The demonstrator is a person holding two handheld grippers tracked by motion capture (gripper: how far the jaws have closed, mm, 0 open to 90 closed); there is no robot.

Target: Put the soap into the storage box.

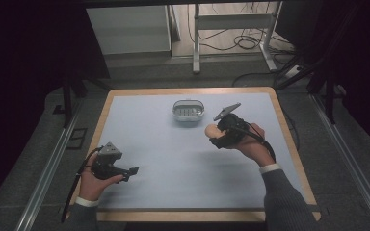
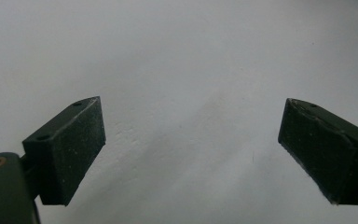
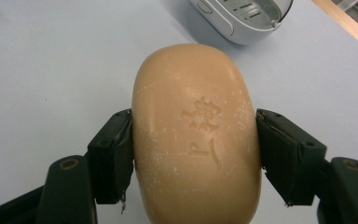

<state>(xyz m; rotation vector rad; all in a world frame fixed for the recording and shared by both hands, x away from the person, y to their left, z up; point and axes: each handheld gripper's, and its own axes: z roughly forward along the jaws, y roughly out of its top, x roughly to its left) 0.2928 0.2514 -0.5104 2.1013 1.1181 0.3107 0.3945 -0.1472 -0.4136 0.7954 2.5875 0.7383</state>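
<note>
A dim room with grey carpet and a tangle of cables along the far floor surrounds a wood-edged table (image 1: 125,144) whose top is covered by a pale blue-grey sheet. On that sheet, at about twelve o'clock from its middle, sits a small white soap dish (image 1: 188,110) with a slotted floor, nothing lying in it. At about two o'clock from the middle the right gripper (image 1: 215,132) is held above the sheet in the person's right hand (image 1: 253,144), its jaws clamped on the two long sides of an oval tan bar of soap (image 3: 196,135) with a stamped mark on its upper face; the soap hangs clear of the table, just near of the dish. At about eight o'clock the left gripper (image 1: 134,172) rests in the left hand (image 1: 96,183), jaws spread wide over bare sheet, gripping nothing.
</note>
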